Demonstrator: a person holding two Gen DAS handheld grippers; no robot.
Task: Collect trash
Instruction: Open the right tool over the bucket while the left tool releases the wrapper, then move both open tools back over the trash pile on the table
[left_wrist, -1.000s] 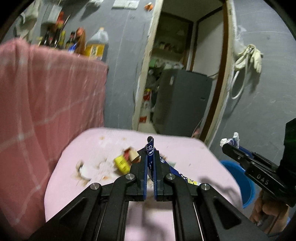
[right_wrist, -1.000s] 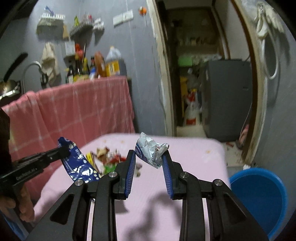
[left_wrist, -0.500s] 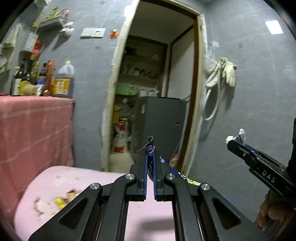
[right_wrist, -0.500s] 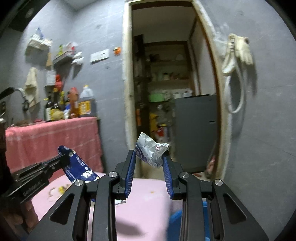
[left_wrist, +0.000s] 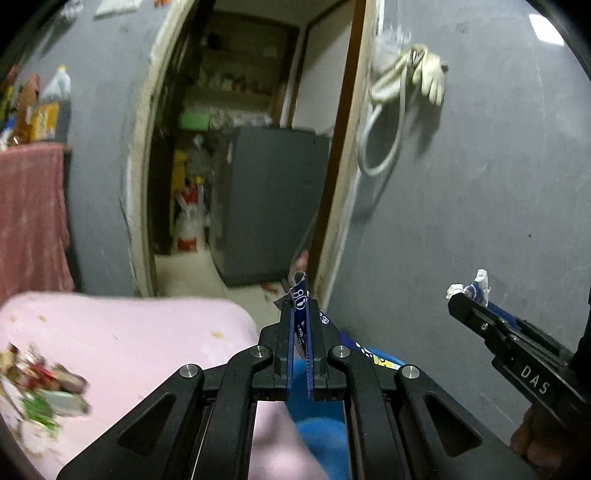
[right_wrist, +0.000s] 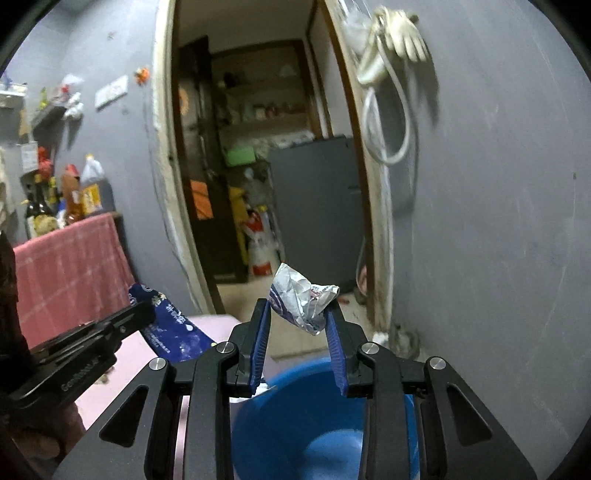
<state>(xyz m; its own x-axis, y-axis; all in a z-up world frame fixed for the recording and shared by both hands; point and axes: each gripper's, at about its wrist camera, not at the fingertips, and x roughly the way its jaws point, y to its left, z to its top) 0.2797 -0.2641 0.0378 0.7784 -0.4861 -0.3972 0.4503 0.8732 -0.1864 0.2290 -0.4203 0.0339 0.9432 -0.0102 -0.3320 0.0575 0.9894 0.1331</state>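
My left gripper (left_wrist: 300, 314) is shut on a dark blue printed wrapper (left_wrist: 298, 295); the wrapper also shows in the right wrist view (right_wrist: 168, 325), hanging below the left gripper (right_wrist: 142, 308). My right gripper (right_wrist: 299, 314) is shut on a crumpled silver and white wrapper (right_wrist: 301, 301), held above a blue bin (right_wrist: 306, 424). In the left wrist view the right gripper (left_wrist: 460, 297) holds that wrapper (left_wrist: 476, 286) at the right. The bin (left_wrist: 325, 435) lies below my left fingers. More trash (left_wrist: 40, 391) lies on the pink table (left_wrist: 129, 332) at the left.
A grey wall with a hanging hose and glove (right_wrist: 391, 74) is straight ahead at the right. An open doorway (right_wrist: 258, 166) leads to a storeroom with a grey cabinet (left_wrist: 273, 206). A counter under pink cloth (right_wrist: 70, 269) with bottles stands at the left.
Both grippers have swung right, away from the table and its trash, each still holding its wrapper. The blue bin has come under the right gripper.
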